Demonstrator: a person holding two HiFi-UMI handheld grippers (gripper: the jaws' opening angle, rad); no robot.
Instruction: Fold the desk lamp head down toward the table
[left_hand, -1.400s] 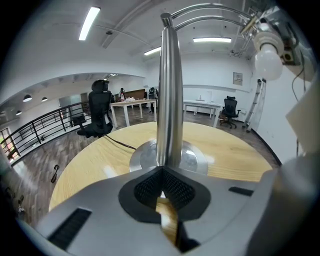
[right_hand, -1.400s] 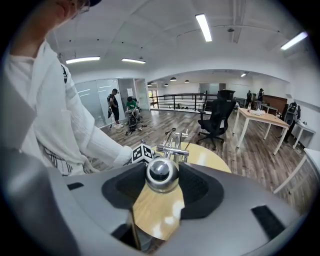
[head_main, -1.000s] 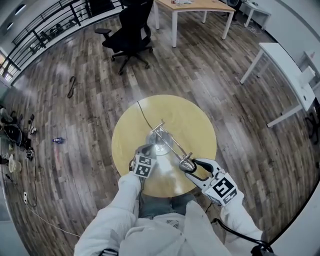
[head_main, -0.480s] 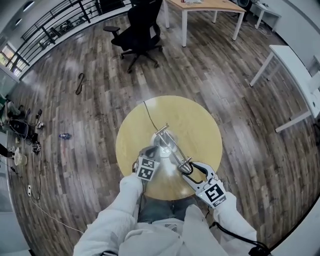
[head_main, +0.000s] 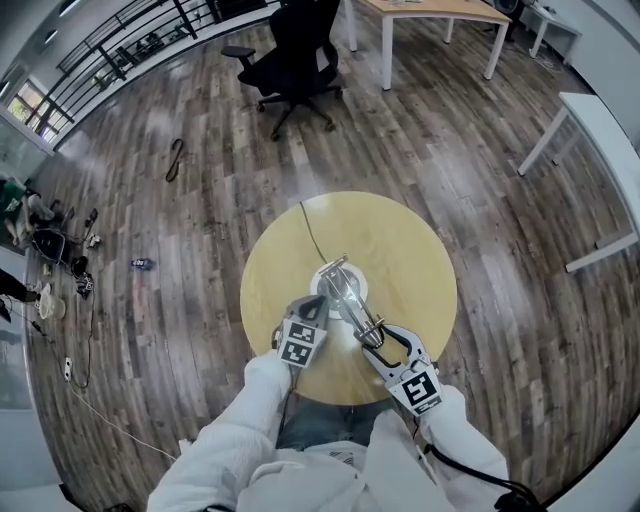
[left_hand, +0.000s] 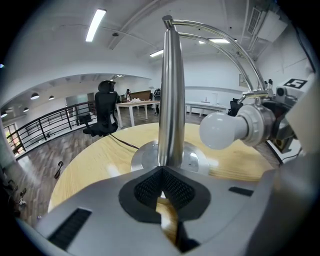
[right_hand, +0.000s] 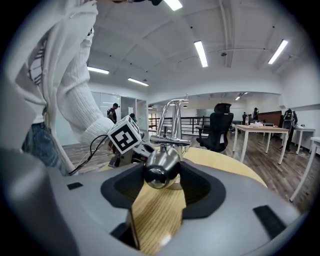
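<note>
The left gripper (left_hand: 162, 171) has its jaws closed, tips together and nothing between them. Straight ahead of those tips rises the desk lamp's chrome post (left_hand: 171, 90), standing upright on its round base (left_hand: 142, 159) on the yellow counter (head_main: 425, 250). Whether the tips touch the post cannot be told.

The right gripper (head_main: 374, 331) has its jaws closed onto the lamp head (right_hand: 157, 164). The rounded chrome back of the head sits between the two dark pads, at the tips. Beyond these jaws the twin chrome rods (right_hand: 170, 116) rise and arch over to the top of the post.

Seen from the left gripper view, the white bulb (left_hand: 222, 131) hangs to the right of the post, roughly level and clear above the counter. A black cord (head_main: 311, 228) runs away across the counter beyond the base.
</note>
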